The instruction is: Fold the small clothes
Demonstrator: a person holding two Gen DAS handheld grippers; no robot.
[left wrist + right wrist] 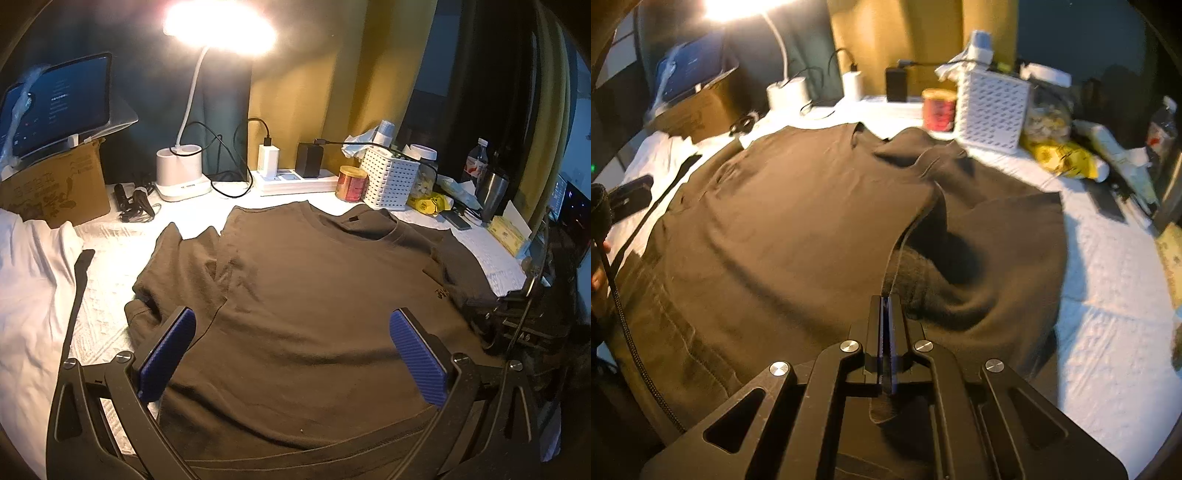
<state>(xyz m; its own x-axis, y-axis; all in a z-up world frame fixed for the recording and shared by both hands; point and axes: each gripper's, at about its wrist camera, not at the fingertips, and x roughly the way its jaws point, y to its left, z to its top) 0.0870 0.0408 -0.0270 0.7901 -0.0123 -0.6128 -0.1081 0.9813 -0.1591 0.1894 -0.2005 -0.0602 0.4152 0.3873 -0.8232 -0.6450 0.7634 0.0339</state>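
Observation:
A brown T-shirt (314, 288) lies spread on the white table cover, its collar (354, 225) toward the back. My left gripper (293, 315) stands open above the shirt's lower body, and nothing lies between its blue pads (166, 354). In the right wrist view the same T-shirt (775, 221) has its right side lifted into a fold. My right gripper (886, 301) is shut on that fabric edge, which runs up from the fingertips, and a bit of cloth shows between the fingers behind them.
A lit desk lamp (179, 177), a power strip (295, 181), a red can (351, 182), a white basket (391, 177), a bottle (476, 162) and a steel cup (493, 195) line the back. A cardboard box (55, 192) and white cloth (29, 280) sit at left.

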